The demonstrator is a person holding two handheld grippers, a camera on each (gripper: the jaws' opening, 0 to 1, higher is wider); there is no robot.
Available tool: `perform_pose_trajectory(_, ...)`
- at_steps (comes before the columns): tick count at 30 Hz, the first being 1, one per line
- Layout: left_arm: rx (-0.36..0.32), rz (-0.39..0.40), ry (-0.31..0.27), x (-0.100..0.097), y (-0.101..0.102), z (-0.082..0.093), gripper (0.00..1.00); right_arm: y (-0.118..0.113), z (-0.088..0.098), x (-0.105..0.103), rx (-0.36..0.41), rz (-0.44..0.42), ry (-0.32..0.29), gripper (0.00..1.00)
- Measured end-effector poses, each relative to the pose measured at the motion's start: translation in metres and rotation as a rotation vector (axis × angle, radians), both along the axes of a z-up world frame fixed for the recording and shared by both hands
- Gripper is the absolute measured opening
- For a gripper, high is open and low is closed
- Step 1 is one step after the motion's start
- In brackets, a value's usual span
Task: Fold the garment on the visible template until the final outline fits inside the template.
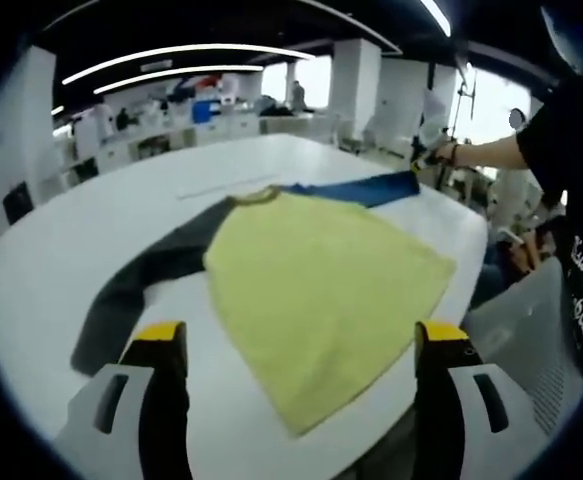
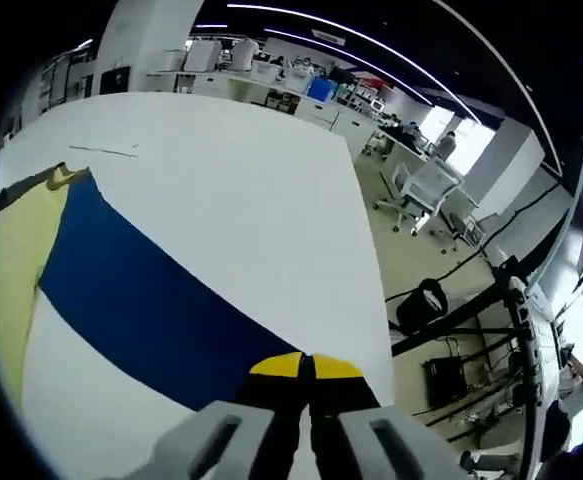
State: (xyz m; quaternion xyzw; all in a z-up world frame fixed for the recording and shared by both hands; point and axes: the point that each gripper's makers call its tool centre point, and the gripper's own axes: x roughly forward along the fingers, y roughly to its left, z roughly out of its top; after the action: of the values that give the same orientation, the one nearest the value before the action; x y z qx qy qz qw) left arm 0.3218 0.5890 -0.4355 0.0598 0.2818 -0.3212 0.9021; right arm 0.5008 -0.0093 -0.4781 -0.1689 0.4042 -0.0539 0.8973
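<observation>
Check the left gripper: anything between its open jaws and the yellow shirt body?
Nothing visible. The left gripper hangs open over the garment, bare white table around it. The right gripper is shut on the blue sleeve.

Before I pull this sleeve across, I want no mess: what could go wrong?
1. The right tongs pinch only the tip of the blue sleeve, so it may slip free.
2. The yellow body lies close to the table edge, so dragging could slide it off.
3. The left tongs hang open, pinning nothing.

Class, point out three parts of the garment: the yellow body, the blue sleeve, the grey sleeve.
yellow body (image 1: 321,285), left gripper view, middle of the panel.
blue sleeve (image 2: 141,295), right gripper view, mid-length.
grey sleeve (image 1: 136,285), left gripper view, mid-length.
</observation>
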Motion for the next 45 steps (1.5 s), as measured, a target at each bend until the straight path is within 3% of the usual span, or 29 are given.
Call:
perform_pose_trajectory(5, 0.006, 0.014, 0.009, 0.002, 0.002, -0.003, 0.9, -0.026, -0.015, 0.018, 0.012, -0.038, 0.008, 0.0)
perform_pose_trajectory(7, 0.008, 0.015, 0.01, 0.003, 0.001, -0.003, 0.91, -0.031, -0.021, 0.017, 0.07, -0.097, 0.001, 0.05)
perform_pose_trajectory(10, 0.008, 0.017, 0.011, 0.003, 0.001, -0.004, 0.91, -0.031, -0.03, 0.011, 0.164, -0.154, 0.002, 0.18)
perform_pose_trajectory(14, 0.009, 0.017, 0.009, 0.003, 0.001, -0.003, 0.91, -0.033, -0.039, 0.001, 0.184, -0.166, 0.019, 0.21)
perform_pose_trajectory(16, 0.009, 0.019, 0.007, 0.003, 0.002, -0.002, 0.91, -0.029, -0.046, -0.006, 0.265, -0.206, 0.024, 0.24)
perform_pose_trajectory(18, 0.01, 0.021, 0.006, 0.002, 0.003, -0.002, 0.91, -0.032, -0.051, -0.012, 0.272, -0.209, 0.039, 0.26)
perform_pose_trajectory(32, 0.009, 0.029, 0.006, 0.004, 0.003, 0.0, 0.9, -0.023, -0.064, -0.035, 0.331, -0.229, 0.08, 0.24)
perform_pose_trajectory(36, 0.009, 0.034, 0.008, 0.005, 0.005, -0.001, 0.9, -0.02, -0.064, -0.036, 0.395, -0.278, 0.065, 0.22)
perform_pose_trajectory(45, 0.004, 0.047, 0.005, 0.006, 0.007, 0.001, 0.88, -0.022, -0.063, -0.037, 0.374, -0.291, 0.062, 0.13)
